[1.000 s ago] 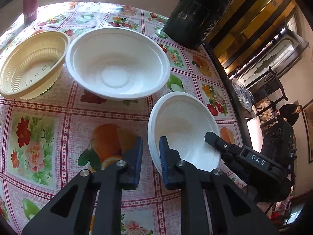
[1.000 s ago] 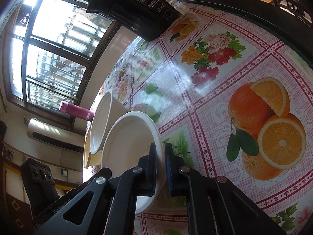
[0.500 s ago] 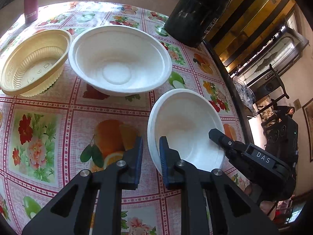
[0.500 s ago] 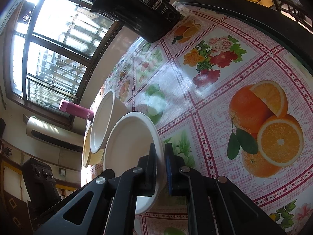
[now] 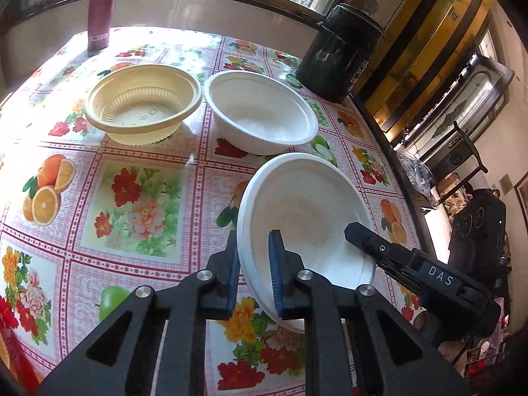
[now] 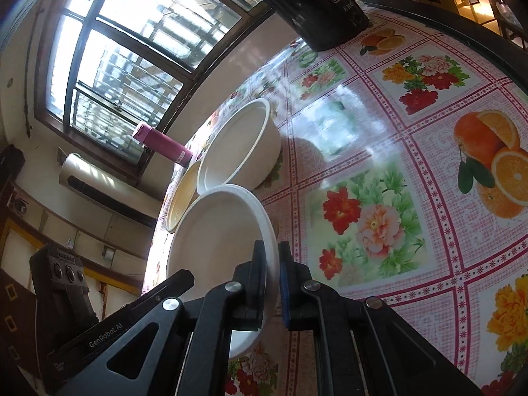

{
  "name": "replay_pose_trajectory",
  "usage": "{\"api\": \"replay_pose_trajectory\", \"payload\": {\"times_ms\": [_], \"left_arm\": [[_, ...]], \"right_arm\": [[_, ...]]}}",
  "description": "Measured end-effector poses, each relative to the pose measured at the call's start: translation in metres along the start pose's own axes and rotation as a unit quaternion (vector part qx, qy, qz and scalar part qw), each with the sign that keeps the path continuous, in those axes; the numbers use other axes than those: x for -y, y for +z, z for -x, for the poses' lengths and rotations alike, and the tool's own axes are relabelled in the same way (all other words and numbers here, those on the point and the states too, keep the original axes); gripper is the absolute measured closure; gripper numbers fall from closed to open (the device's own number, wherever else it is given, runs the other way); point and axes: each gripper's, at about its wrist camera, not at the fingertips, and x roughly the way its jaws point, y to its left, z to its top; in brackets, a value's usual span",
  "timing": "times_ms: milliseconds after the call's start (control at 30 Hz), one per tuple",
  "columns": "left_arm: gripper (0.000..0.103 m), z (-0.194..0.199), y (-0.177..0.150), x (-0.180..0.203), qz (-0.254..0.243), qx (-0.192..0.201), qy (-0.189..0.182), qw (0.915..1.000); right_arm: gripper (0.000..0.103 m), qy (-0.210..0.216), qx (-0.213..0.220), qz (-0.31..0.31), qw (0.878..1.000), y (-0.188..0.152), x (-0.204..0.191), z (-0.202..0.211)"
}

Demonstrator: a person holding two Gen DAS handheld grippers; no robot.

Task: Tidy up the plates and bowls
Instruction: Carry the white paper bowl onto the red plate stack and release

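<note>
Both grippers are shut on the rim of one small white bowl (image 5: pixel 307 211), lifted and tilted above the floral tablecloth. My left gripper (image 5: pixel 254 264) pinches its near-left rim. My right gripper (image 6: pixel 272 274) pinches the opposite rim, and shows in the left wrist view (image 5: pixel 359 231) at the bowl's right edge. The bowl also shows in the right wrist view (image 6: pixel 217 237). A larger white bowl (image 5: pixel 260 112) stands on the table just beyond it. A beige ribbed bowl (image 5: pixel 142 102) stands to its left.
A black cylindrical appliance (image 5: pixel 340 52) stands at the table's far right edge. A magenta bottle (image 5: pixel 100 10) stands at the far left by the window. The table's dark rim (image 5: pixel 389 151) runs along the right.
The small white bowl has risen off the table and tilted, held by both grippers. The left gripper has closed onto its rim. The other bowls now look farther away.
</note>
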Motion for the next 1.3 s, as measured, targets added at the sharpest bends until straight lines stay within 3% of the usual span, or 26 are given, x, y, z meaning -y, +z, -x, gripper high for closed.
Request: {"api": "replay_pose_trajectory", "payload": {"times_ms": [400,667,1000,1300], "left_arm": [[0.089,0.107,-0.037,-0.083,-0.025,0.065,0.07,0.9951],[0.089,0.173,-0.069,-0.167,0.035,0.106,0.091,0.9896],[0.089,0.191,-0.1,-0.243,0.096,0.106,0.118,0.9826],[0.089,0.185,-0.11,-0.263,0.109,0.094,0.124,0.9817]], "right_arm": [[0.095,0.074,-0.046,0.028,0.996,-0.087,-0.096,-0.038],[0.095,0.094,-0.095,0.098,0.986,-0.138,-0.195,-0.069],[0.093,0.065,-0.127,0.186,0.972,-0.202,-0.279,-0.114],[0.091,0.012,-0.102,0.266,0.958,-0.229,-0.299,-0.127]]}}
